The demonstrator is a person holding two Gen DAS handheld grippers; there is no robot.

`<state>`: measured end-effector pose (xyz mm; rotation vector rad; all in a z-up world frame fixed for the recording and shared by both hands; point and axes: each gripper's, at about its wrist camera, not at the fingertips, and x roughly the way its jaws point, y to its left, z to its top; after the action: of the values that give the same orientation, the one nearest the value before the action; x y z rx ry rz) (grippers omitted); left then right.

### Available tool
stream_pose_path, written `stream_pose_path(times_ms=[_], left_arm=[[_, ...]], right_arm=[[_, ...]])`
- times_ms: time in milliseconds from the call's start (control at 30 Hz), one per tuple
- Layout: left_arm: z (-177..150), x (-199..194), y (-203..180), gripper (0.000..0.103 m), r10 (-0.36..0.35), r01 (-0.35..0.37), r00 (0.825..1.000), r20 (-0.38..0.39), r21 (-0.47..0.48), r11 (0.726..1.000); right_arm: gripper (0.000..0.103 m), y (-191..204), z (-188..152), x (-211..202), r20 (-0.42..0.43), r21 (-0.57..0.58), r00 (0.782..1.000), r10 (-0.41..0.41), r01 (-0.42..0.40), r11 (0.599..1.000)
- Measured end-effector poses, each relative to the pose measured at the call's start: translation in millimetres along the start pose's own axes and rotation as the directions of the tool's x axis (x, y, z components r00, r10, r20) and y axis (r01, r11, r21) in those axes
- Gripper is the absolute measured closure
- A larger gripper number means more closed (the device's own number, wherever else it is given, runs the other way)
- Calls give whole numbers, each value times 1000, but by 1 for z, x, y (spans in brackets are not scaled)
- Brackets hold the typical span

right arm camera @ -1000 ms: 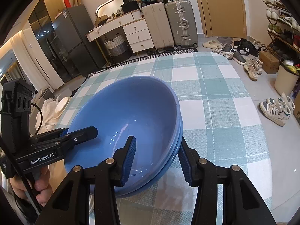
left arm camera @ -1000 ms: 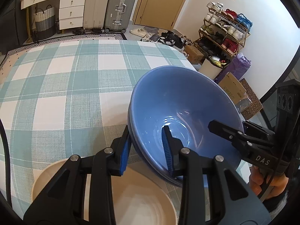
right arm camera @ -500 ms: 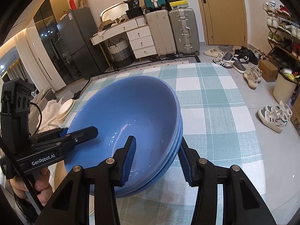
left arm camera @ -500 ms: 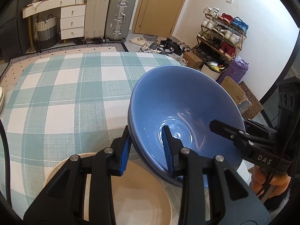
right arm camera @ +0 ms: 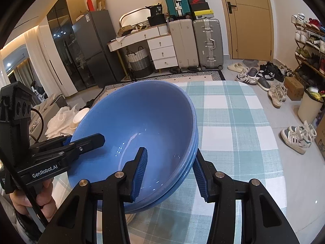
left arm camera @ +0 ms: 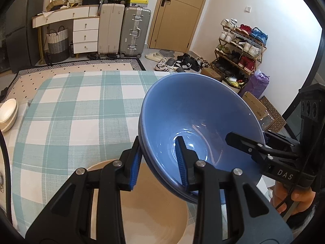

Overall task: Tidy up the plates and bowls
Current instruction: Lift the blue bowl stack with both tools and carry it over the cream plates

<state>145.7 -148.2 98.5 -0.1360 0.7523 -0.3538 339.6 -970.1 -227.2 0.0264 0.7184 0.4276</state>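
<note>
Since the earlier frame the stacked blue bowls (left arm camera: 195, 122) have been raised above the beige plate (left arm camera: 142, 213) and table (left arm camera: 71, 111), clamped at opposite rims by left claw (left arm camera: 159, 162) and right claw (right arm camera: 169, 170); level carrying is needed next.
</note>
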Motion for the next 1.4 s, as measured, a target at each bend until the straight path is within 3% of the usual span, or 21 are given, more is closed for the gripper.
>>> stream_pose_path(times_ms=[767, 1400], left_arm=[[-44, -93, 41, 74, 79, -77, 996, 50, -52, 996], [-76, -82, 95, 74, 144, -142, 990, 7, -109, 984]], right_arm=[[56, 72, -16, -6, -1, -69, 997, 75, -74, 995], [56, 109, -36, 36, -74, -109, 992, 98, -105, 988]])
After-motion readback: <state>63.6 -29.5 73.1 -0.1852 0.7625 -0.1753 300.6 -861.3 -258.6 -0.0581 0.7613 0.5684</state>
